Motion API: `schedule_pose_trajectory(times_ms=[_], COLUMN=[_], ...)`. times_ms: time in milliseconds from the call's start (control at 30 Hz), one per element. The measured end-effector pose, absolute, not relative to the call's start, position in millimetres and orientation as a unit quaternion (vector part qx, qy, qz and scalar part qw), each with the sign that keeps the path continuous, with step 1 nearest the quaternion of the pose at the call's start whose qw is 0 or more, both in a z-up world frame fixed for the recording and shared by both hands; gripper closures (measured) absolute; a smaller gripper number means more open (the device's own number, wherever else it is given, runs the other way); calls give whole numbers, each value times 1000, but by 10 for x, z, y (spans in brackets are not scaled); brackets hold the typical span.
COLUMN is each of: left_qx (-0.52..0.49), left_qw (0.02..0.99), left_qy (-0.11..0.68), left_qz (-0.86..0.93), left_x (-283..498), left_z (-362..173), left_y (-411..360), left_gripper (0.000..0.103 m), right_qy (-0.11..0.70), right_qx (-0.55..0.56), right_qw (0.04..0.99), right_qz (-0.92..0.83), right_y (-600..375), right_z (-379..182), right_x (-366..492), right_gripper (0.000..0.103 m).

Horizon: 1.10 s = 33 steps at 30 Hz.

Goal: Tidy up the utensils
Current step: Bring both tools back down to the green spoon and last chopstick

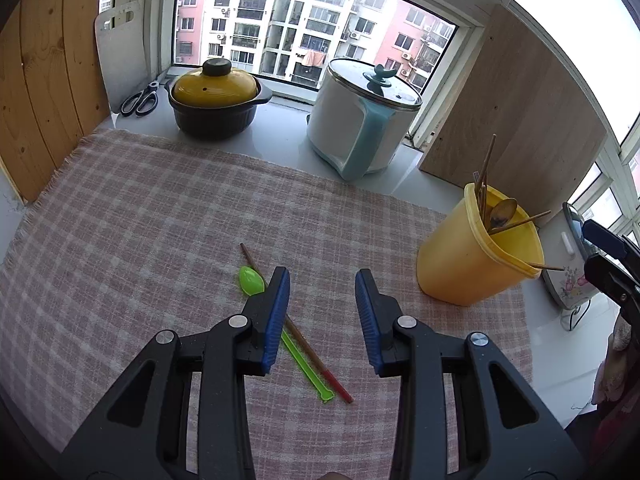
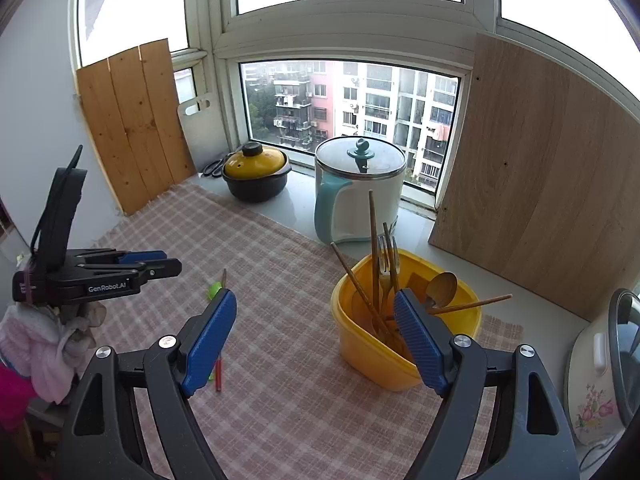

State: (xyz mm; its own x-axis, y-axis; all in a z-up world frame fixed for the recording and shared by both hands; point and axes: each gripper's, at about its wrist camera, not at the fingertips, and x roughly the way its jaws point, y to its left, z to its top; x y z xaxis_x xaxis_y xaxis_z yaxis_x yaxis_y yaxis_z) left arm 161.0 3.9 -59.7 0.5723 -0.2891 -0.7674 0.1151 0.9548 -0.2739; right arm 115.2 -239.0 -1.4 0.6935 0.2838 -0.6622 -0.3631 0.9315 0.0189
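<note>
left gripper [image 1: 322, 312] is hovering open over the cloth [image 1: 160, 208], empty. green spoon [image 1: 251, 280] and chopstick [image 1: 308, 344] are lying side by side beneath its left finger. right gripper [image 2: 316, 336] is standing wide, empty, beside the yellow bin [image 2: 372, 352] holding utensils.

We hold our left gripper [image 1: 322, 280] tilted downward above the checked cloth [image 1: 140, 216], its blue pads apart with nothing between them. Our right gripper [image 2: 316, 312] is angled down over the same cloth, jaws spread wide, gripping nothing.
</note>
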Motion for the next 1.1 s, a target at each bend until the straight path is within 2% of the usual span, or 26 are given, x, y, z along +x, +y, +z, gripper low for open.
schedule_pose_trajectory(times_ms=[600, 667, 733, 867, 1100], left_qx=[-85, -86, -85, -82, -74], left_qw=[831, 828, 825, 819, 817], left_qy=[539, 543, 547, 554, 557], left_qz=[-108, -113, -117, -123, -130], left_x=[2086, 2130, 2176, 2249, 2306], left_z=[-1583, -1644, -1699, -1793, -1884], left_y=[292, 282, 274, 252, 223], left_gripper=[69, 69, 69, 69, 69], right_qy=[471, 488, 504, 538, 568], right_qx=[-88, -89, -88, -74, -64], right_qw=[847, 837, 826, 803, 783], right_qz=[230, 233, 237, 246, 247], right_y=[-1449, -1357, -1285, -1181, -1032], right_z=[-1012, -1143, -1274, -1504, -1752], right_x=[1462, 1515, 1560, 1638, 1706], right_gripper=[24, 35, 41, 60, 74])
